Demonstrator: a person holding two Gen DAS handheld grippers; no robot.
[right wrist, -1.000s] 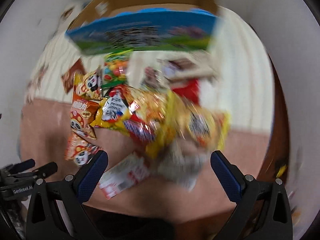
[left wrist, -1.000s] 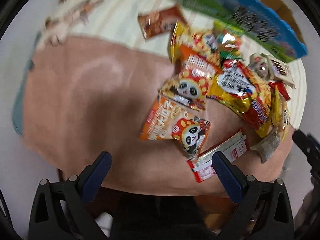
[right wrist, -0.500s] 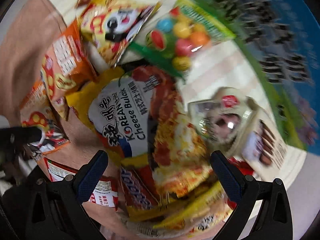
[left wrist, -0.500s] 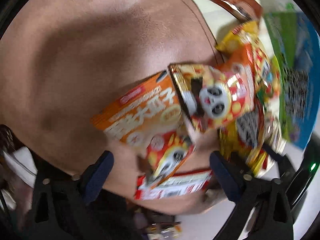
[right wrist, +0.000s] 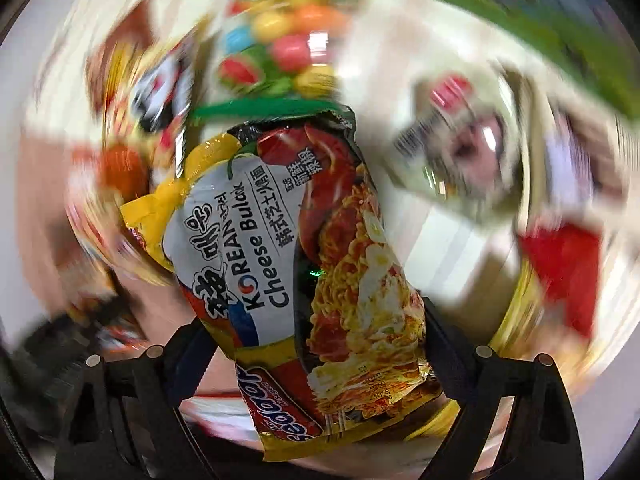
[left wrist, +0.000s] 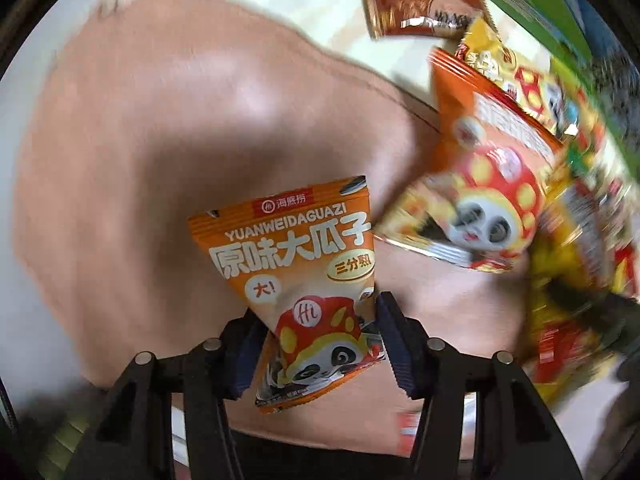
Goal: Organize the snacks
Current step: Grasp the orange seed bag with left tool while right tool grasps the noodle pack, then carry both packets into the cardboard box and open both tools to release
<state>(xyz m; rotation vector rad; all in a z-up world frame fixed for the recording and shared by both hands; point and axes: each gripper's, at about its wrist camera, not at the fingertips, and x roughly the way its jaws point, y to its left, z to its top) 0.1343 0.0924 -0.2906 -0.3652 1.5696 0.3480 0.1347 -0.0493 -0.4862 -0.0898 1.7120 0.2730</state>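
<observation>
My left gripper [left wrist: 316,340] is shut on an orange sunflower-seed packet with a panda [left wrist: 296,264] and holds it above the pink cloth [left wrist: 140,160]. My right gripper [right wrist: 316,340] is shut on a yellow Korean cheese noodle packet [right wrist: 304,264], lifted off the pile. The rest of the snack pile lies blurred behind: a second panda packet [left wrist: 488,200], a brown packet [left wrist: 420,8], a bag of coloured candy balls [right wrist: 280,52] and a clear cup snack [right wrist: 468,148].
A blue and green box [left wrist: 560,20] stands at the far right behind the pile. A cream striped surface [left wrist: 320,4] lies beyond the pink cloth. A red packet [right wrist: 560,272] lies at the right of the right wrist view.
Both grippers were open half a second ago. The left has closed on the orange seed packet and the right on the noodle packet, and both packets have come up off the pile.
</observation>
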